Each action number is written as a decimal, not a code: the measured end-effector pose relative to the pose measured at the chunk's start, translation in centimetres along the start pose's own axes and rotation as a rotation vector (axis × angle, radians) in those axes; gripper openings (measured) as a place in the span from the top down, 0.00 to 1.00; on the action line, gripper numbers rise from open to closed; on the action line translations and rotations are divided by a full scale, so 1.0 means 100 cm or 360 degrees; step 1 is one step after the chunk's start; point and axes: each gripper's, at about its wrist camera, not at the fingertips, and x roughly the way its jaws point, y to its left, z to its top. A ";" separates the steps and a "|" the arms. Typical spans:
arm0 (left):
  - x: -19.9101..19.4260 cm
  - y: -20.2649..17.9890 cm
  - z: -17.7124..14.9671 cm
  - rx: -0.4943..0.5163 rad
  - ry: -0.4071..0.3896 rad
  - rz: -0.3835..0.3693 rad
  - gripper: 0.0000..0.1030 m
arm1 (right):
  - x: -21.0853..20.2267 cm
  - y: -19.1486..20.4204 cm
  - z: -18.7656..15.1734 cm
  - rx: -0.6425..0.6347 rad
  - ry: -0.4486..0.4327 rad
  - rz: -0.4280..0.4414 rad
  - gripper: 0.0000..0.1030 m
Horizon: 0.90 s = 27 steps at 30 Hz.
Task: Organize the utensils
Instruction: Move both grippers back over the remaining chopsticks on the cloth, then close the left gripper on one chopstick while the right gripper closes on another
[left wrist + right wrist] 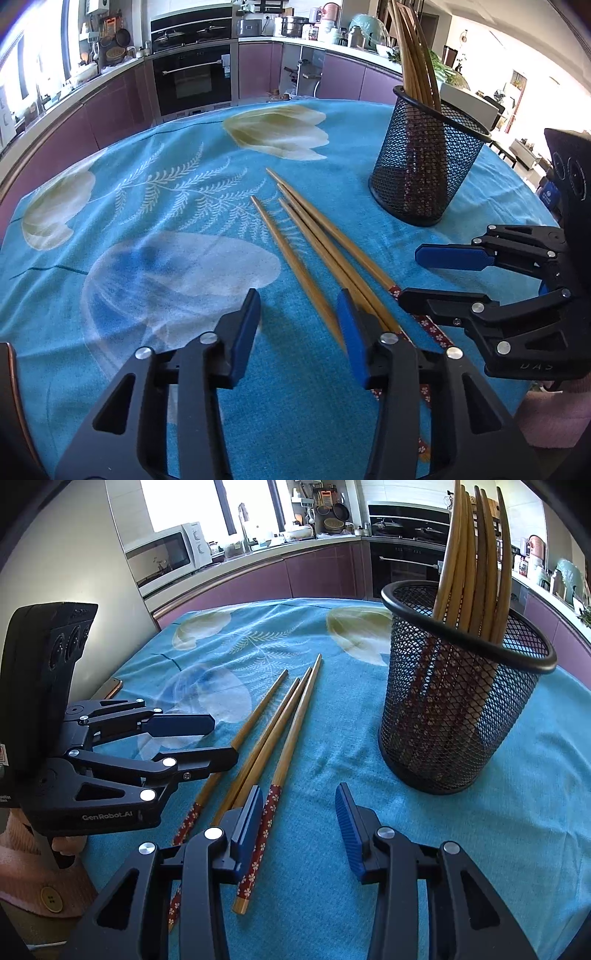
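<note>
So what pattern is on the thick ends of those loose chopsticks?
Dark red with small white flowers on the chopsticks, clearest in the right wrist view.

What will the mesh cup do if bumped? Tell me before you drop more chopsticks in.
The mesh cup looks light: thin open wire. Tall chopsticks lean to one side well above its rim, so it may tip. The tablecloth is towel-like, so it probably won't slide easily.

Both grippers hang side by side, tilted steeply downward. The left gripper point(299, 314) has its jaws parted, blue pads point(243, 332) facing each other. The right gripper point(299, 812) sits just to its right, jaws apart by about the same gap (nothing pressed between either pair). A hand point(66, 843) in a pink sleeve grips the left handle from below.
</note>
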 end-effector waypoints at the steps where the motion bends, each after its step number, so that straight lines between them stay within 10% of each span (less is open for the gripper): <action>1: 0.000 0.000 0.001 0.0002 0.0001 0.0006 0.62 | 0.001 0.001 0.002 -0.0004 0.0000 0.0000 0.63; 27: 0.004 0.017 0.010 -0.0170 -0.0008 -0.0008 0.92 | 0.014 -0.015 0.020 0.0177 -0.0061 -0.0010 0.95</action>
